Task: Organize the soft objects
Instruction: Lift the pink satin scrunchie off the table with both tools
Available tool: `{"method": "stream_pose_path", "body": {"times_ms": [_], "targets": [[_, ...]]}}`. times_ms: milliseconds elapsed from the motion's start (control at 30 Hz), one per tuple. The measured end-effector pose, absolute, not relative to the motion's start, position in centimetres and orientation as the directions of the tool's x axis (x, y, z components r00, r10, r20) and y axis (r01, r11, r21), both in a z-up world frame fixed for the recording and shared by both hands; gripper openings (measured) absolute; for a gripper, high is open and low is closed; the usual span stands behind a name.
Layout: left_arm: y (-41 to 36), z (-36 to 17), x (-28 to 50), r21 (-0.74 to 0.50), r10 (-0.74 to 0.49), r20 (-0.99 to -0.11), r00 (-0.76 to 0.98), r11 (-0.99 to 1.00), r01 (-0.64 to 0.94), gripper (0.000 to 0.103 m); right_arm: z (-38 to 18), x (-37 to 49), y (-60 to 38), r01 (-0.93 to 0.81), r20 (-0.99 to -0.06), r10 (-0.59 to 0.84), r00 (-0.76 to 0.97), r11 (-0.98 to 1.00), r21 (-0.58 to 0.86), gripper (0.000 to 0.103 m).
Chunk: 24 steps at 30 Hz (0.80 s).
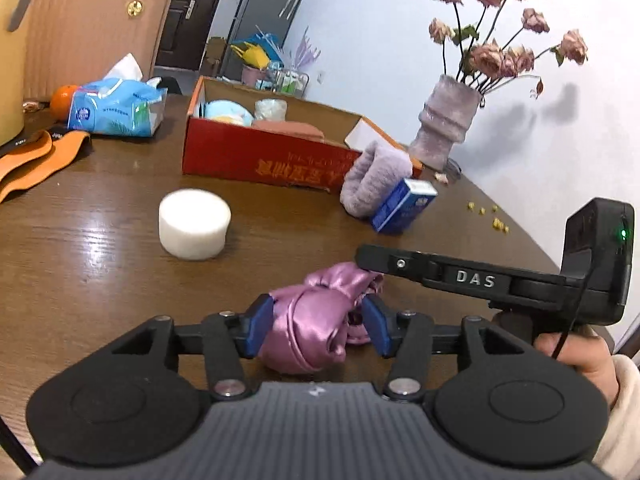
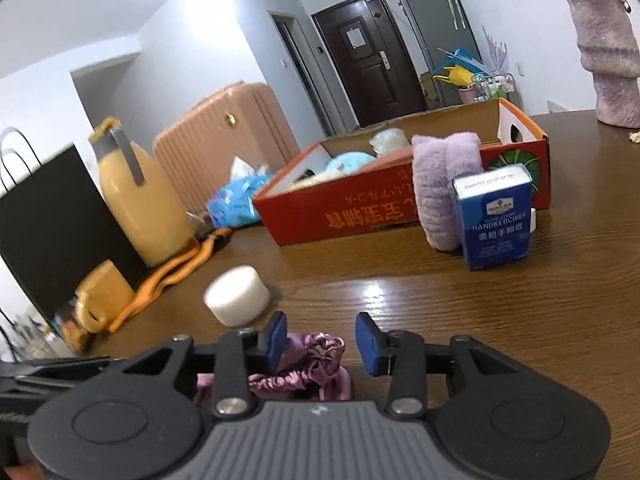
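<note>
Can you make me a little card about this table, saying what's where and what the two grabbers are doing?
Left gripper: open, pink satin cloth between its pads
Right gripper: open, beside the same cloth
White foam cylinder: standing apart on the table
Red box: behind, soft things inside
Purple fluffy roll: outside the box, blue tissue pack in front

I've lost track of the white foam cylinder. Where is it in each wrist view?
Left wrist view: the white foam cylinder stands left of centre on the table, nearer than the red box.
Right wrist view: the cylinder sits lower left of centre, just beyond the right tool's left finger, slightly blurred.
Shared landmark: the red box, behind the cylinder in both.
</note>
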<state>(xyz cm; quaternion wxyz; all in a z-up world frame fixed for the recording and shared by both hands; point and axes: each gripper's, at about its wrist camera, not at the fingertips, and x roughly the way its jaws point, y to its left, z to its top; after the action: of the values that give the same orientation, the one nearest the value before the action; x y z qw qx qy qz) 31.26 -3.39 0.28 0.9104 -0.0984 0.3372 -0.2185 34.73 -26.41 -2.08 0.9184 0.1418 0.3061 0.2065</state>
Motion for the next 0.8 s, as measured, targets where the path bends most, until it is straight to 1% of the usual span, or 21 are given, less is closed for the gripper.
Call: {"method": "stream_pose_path", "body": {"times_ms": [67, 133, 233, 367, 467, 500, 533, 567, 600, 633, 667, 800], "targets": [[-3.1, 0.1, 31.0, -0.337, -0.478, -0.567, 0.671, 0.878, 0.341, 0.051, -2.1, 34.2, -26.6, -0.296, -0.500, 0.473, 0.726, 0.870, 0.394, 0.038], [-2.9, -0.1, 30.8, -0.327, -0.468, -0.568, 0.677, 0.883, 0.336, 0.051, -1.7, 33.3, -27.3, -0.303, -0.482, 0.475, 0.737, 0.868, 0.393, 0.038], [-2.6, -0.4, 31.2, -0.326, -0.451, -0.578, 0.680, 0.892, 0.314, 0.051, -1.6, 32.8, -28.0, -0.302, -0.479, 0.464, 0.745, 0.875, 0.379, 0.038], [-2.4, -0.7, 31.6, -0.331, -0.448, -0.582, 0.678, 0.893, 0.306, 0.051, -1.9, 34.2, -27.8, -0.290, -0.474, 0.497, 0.727, 0.847, 0.445, 0.038], [-2.1, -0.8, 31.5, -0.336, -0.453, -0.583, 0.674, 0.890, 0.307, 0.051, -2.6, 35.1, -26.7, -0.295, -0.495, 0.526, 0.692, 0.832, 0.470, 0.038], [-2.0, -0.9, 31.5, -0.341, -0.454, -0.585, 0.672, 0.890, 0.304, 0.050, -2.8, 35.1, -26.4, -0.293, -0.503, 0.529, 0.683, 0.830, 0.475, 0.034], [-1.9, -1.0, 31.5, -0.345, -0.452, -0.589, 0.670, 0.890, 0.296, 0.045, -3.0, 35.0, -26.2, -0.292, -0.504, 0.534, 0.679, 0.826, 0.482, 0.030], [-1.7, -1.2, 31.4, -0.350, -0.454, -0.591, 0.667, 0.889, 0.295, 0.038, -3.3, 34.8, -26.2, -0.287, -0.502, 0.541, 0.675, 0.819, 0.496, 0.028], [-1.7, -1.2, 31.4, -0.354, -0.457, -0.589, 0.667, 0.888, 0.295, 0.032, -3.5, 34.7, -26.2, -0.282, -0.501, 0.547, 0.670, 0.812, 0.511, 0.020], [-1.6, -1.2, 31.4, -0.355, -0.453, -0.586, 0.671, 0.889, 0.291, 0.027, -3.6, 34.5, -26.2, -0.281, -0.498, 0.554, 0.667, 0.806, 0.521, 0.019], [-1.7, -1.1, 31.2, -0.351, -0.455, -0.583, 0.673, 0.888, 0.297, 0.023, -3.6, 34.1, -26.2, -0.278, -0.495, 0.552, 0.671, 0.807, 0.522, 0.018], [-2.6, -0.4, 30.6, -0.327, -0.468, -0.570, 0.676, 0.883, 0.336, 0.017, -2.7, 32.7, -25.8, -0.272, -0.498, 0.510, 0.702, 0.837, 0.474, 0.014]]}}
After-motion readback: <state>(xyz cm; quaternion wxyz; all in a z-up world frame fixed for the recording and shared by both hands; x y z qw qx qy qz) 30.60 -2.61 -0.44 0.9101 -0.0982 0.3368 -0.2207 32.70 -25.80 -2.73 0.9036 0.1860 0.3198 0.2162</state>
